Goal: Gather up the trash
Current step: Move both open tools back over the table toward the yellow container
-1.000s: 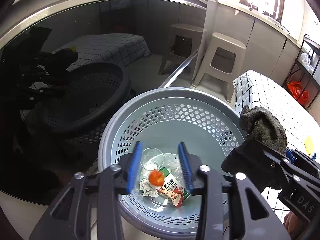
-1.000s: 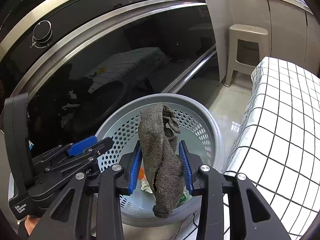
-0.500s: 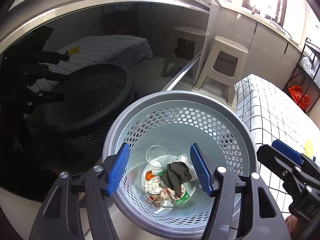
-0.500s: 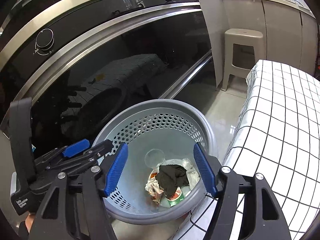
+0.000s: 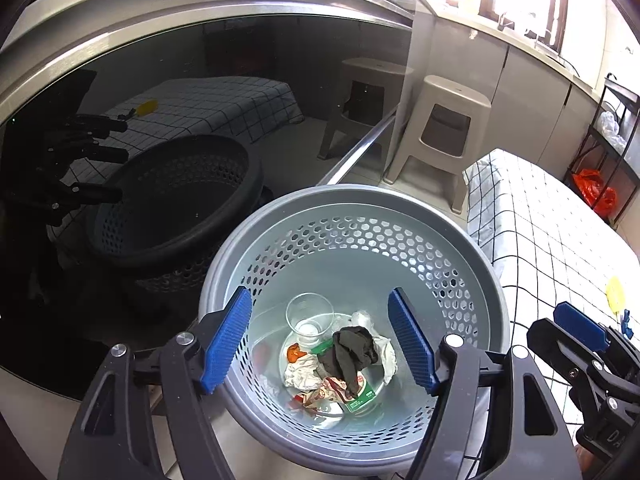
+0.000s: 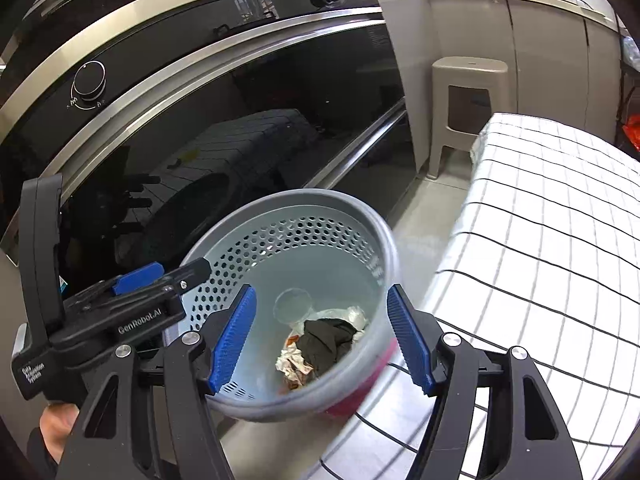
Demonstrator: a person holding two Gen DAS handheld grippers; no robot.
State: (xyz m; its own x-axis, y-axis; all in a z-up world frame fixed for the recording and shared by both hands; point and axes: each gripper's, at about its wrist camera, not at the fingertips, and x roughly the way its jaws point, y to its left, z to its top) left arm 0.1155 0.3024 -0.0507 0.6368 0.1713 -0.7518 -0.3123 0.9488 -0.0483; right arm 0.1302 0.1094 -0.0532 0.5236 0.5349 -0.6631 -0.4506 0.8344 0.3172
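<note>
A grey perforated trash basket [image 5: 472, 248] stands on the floor; it also shows in the right wrist view [image 6: 280, 208]. Inside lie a dark grey cloth [image 5: 352, 352], also seen in the right wrist view [image 6: 326, 338], a clear plastic cup [image 5: 310, 318], crumpled white paper [image 5: 300, 374] and a green and red wrapper [image 5: 360, 396]. My left gripper [image 5: 320, 340] is open and empty above the basket. My right gripper [image 6: 322, 338] is open and empty above it too, and shows at the right of the left wrist view [image 5: 580, 328].
A black glass oven door [image 6: 240, 128] with a steel handle [image 6: 360, 148] stands just behind the basket. A table with a white checked cloth [image 6: 540, 240] is to the right. A beige plastic stool [image 5: 444, 128] stands beyond.
My right gripper opened and the dark cloth dropped into the basket. My left gripper opened wider. Both grippers have drawn back a little from the basket.
</note>
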